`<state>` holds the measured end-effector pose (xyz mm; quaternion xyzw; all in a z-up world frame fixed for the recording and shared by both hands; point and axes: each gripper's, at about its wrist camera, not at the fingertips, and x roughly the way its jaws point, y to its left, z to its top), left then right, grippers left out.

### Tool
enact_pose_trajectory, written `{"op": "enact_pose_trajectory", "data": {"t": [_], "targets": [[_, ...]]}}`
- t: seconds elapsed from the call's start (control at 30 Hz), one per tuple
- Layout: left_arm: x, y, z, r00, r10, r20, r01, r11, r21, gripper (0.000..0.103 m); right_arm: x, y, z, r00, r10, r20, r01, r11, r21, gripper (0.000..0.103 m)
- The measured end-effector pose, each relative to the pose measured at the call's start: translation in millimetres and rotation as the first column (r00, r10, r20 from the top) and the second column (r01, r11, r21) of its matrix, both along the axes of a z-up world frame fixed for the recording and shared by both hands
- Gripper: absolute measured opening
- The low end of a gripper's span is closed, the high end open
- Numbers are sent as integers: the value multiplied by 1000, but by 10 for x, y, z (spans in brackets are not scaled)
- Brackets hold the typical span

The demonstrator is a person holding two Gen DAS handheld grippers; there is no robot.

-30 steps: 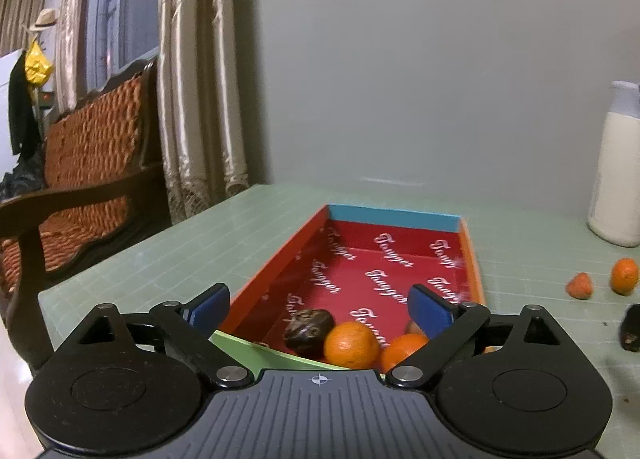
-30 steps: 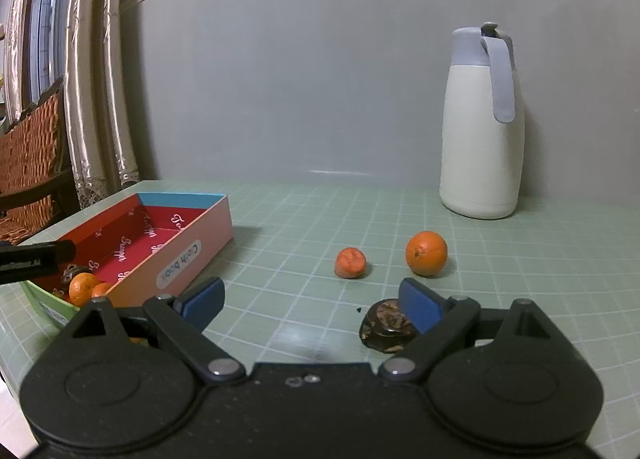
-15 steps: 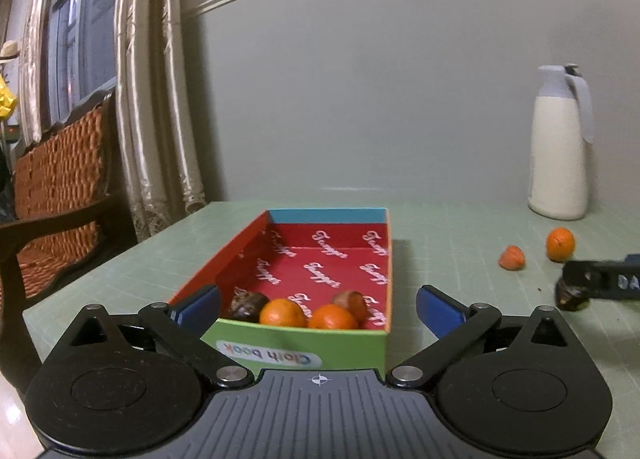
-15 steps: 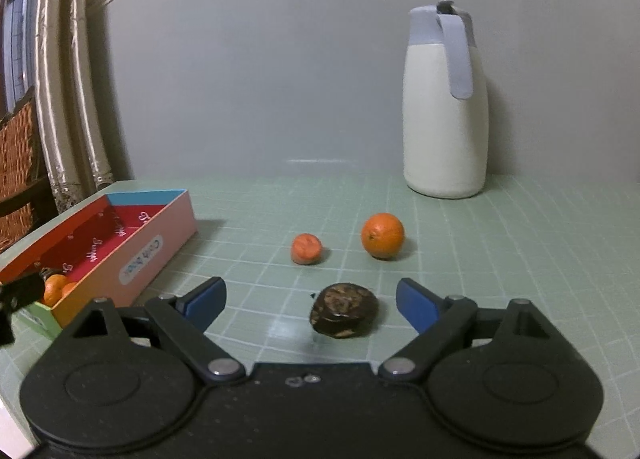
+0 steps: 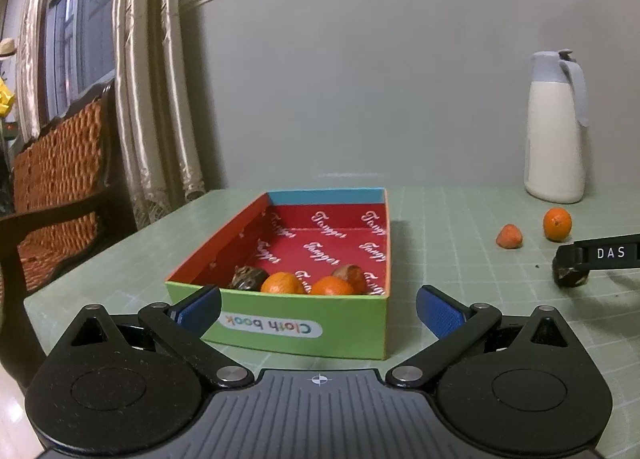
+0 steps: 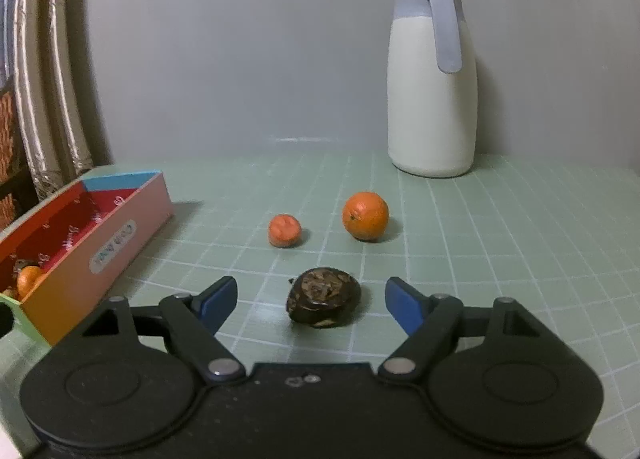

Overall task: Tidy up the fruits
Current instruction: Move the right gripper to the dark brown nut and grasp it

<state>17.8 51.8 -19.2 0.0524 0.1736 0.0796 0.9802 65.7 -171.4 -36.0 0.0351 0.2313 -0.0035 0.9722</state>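
The right hand-held gripper [image 6: 310, 301] is spread open around the dark brown wrinkled fruit [image 6: 323, 302] on the green gridded table [image 6: 500, 243], right of the red-lined cardboard box [image 6: 116, 243]. An off-centre squeeze could roll it away.

Printed upside down on a white oval label [image 5: 271, 326] on the green near wall of the box [image 5: 360, 323]: "Cloth book". Repeated in white script across the red lining [image 5: 320, 243] of the same box: a word like "Tumper", exact letters unclear. On a white-on-black strip on the right gripper [image 5: 600, 255]: "DAS", cut off at the frame edge. In the right wrist view, an oval label [image 6: 113, 249] on the pink side wall, too blurred to read.
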Motion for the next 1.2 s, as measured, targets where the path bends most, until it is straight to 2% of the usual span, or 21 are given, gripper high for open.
{"op": "enact_pose_trajectory", "data": {"t": [0.47, 0.6, 0.9, 1.1, 1.2], "targets": [[13, 40, -42, 1000, 6, 0, -6, 1000, 16, 103, 166, -30, -61, 998, -25, -50, 26, 1000, 12, 74], [29, 56, -40, 1000, 3, -2, -3, 1000, 4, 103, 213, -57, -68, 998, -30, -61, 31, 999, 12, 68], [47, 105, -31, 1000, 8, -2, -8, 1000, -22, 103, 326, -20, -133, 994, -30, -102, 29, 1000, -5, 65], [44, 148, -31, 1000, 14, -2, -14, 999, -38, 103, 393, 8, -177, 991, -37, -126, 36, 999, -14, 59], [47, 151, -36, 1000, 15, -4, -15, 999, -39, 103, 394, 19, -179, 992, -39, -122, 37, 999, -19, 51]]}}
